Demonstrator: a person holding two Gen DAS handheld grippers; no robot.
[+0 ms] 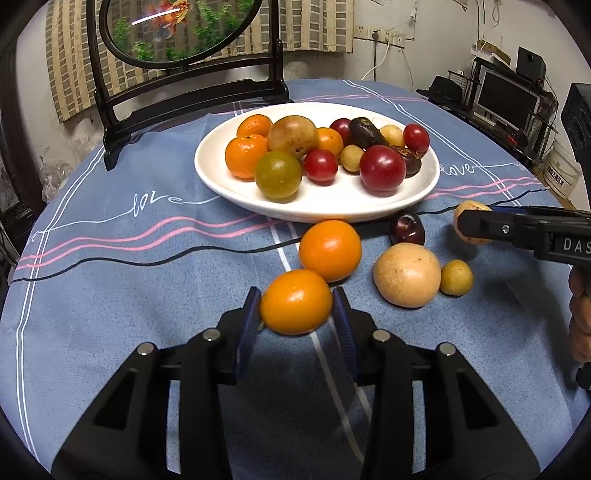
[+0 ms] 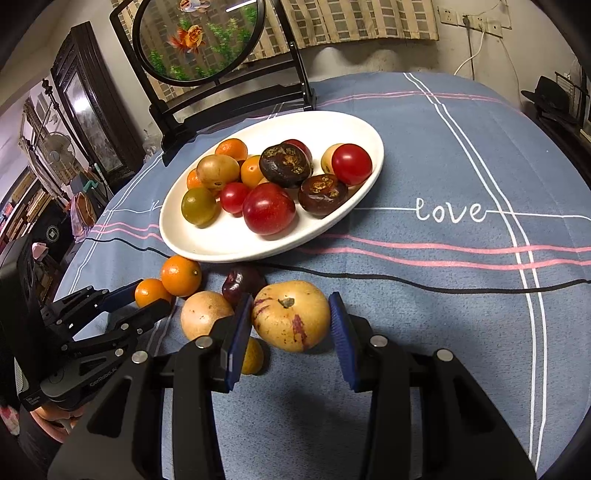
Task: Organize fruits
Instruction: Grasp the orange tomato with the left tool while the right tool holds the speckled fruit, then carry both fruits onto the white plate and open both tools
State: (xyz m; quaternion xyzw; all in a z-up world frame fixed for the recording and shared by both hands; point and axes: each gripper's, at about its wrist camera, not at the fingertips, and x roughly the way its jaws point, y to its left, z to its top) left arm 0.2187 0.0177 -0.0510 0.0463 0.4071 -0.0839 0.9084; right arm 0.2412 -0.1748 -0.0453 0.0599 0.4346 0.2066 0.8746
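My left gripper [image 1: 295, 295] is shut on a small orange [image 1: 295, 301] low over the blue tablecloth; the right wrist view shows the left gripper [image 2: 151, 295] around that orange [image 2: 149, 291]. My right gripper [image 2: 291, 299] is shut on a yellow fruit with purple streaks [image 2: 291, 314], its pads against both sides. In the left wrist view, the right gripper [image 1: 461, 221] holds the same yellow fruit [image 1: 471, 221]. Beyond them stands a white oval plate [image 1: 317, 214] [image 2: 221, 254] with several oranges, red fruits and dark fruits.
Loose on the cloth before the plate lie a larger orange [image 1: 330, 249], a dark red fruit [image 1: 407, 228], a tan round fruit [image 1: 407, 275] and a small yellow-green one [image 1: 456, 277]. A round fish screen on a black stand [image 1: 177, 33] rises behind the plate.
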